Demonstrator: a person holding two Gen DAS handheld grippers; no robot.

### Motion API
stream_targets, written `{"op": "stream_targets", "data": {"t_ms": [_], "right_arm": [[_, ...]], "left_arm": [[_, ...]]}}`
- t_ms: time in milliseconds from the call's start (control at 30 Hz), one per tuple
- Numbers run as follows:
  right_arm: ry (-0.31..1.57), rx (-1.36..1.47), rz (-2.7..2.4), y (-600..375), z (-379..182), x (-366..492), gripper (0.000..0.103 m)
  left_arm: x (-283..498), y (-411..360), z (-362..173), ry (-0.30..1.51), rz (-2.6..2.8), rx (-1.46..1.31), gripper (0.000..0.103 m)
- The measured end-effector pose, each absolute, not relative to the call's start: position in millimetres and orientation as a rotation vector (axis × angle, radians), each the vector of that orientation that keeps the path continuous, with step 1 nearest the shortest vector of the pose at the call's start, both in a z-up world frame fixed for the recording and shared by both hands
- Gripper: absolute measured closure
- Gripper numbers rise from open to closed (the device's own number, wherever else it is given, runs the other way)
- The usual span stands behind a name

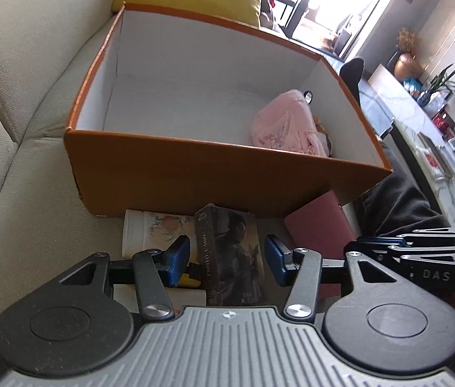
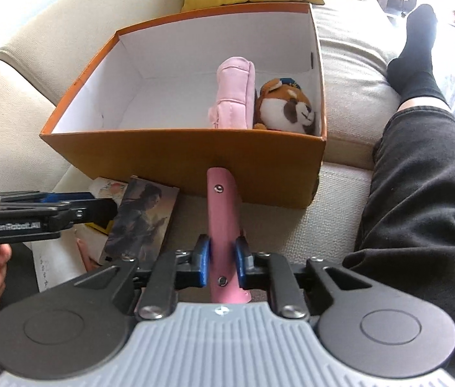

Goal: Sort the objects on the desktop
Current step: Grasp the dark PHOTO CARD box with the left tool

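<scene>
While your left gripper [image 1: 227, 259] stands with its blue pads spread wide on either side of the dark book [image 1: 232, 251], neither pad presses on the cover, so nothing is gripped there. To the left of those fingers a white cup [image 1: 143, 230] with a peach print lies on its side on the cream sofa [image 1: 18, 129], partly behind the left pad. Straight ahead of the gripper sits the orange box [image 1: 163, 174], open at the top, with a pink pouch [image 1: 284, 122] in its far right corner. To the right of the book, a pink notebook [image 1: 319, 225] lies against the foot of the box.

Further right, your right gripper [image 2: 222, 256] has its jaws drawn in narrow around a pink case [image 2: 224, 225] with two snap studs, the pads pressing both of its sides; the case stands on edge and reaches forward to the front wall of the orange box [image 2: 195, 151]. Beyond it, inside the box, the pink pouch [image 2: 234, 93] stands upright with a brown plush toy [image 2: 287, 106] just beside it on the right. Right of the gripper lies your leg in black trousers [image 2: 421, 193].
</scene>
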State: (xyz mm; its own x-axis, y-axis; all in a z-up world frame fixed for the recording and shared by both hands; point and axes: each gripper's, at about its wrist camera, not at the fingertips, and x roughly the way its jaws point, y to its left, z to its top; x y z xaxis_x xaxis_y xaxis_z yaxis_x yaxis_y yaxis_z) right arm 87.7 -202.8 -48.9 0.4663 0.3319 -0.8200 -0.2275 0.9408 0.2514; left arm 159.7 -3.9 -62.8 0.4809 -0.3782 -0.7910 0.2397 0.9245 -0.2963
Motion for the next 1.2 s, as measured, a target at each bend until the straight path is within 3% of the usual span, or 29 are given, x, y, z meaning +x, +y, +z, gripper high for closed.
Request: {"op": "stream_targets", "data": {"t_ms": [267,567,633,800,1000,1200], "right_arm": [[1.073,0.098,0.308,-205.1,-66.1,94.1,0.078],[1.072,0.148,0.355,-206.6,-71.3,97.8,0.081],[1.068,0.156,0.374,-206.6,-71.6,97.4,0.081],[1.072,0.2,0.409,-206.9,-75.1,98.3,0.081],[1.071,0.236,0.409,-211.3,-77.8,97.3,0.081],[1.072,0.276,0.401,-216.6,-80.0,96.8,0.082]], "left_arm": [[171.7,-18.4,-71.1,1.046,-0.37,-0.08,0.041],[180.3,-44.8,-84.1,1.123,-0.343,0.044,0.042],[180.1,-45.3,-85.0,1.127,-0.345,0.045,0.054],[180.5,-42.3,-82.3,1.118,-0.337,0.016,0.064],[169.4,-43.1,-66.9,1.063,-0.341,0.031,0.086],[155.5,-55.6,-55.4,1.04,-0.464,0.001,0.086]]}}
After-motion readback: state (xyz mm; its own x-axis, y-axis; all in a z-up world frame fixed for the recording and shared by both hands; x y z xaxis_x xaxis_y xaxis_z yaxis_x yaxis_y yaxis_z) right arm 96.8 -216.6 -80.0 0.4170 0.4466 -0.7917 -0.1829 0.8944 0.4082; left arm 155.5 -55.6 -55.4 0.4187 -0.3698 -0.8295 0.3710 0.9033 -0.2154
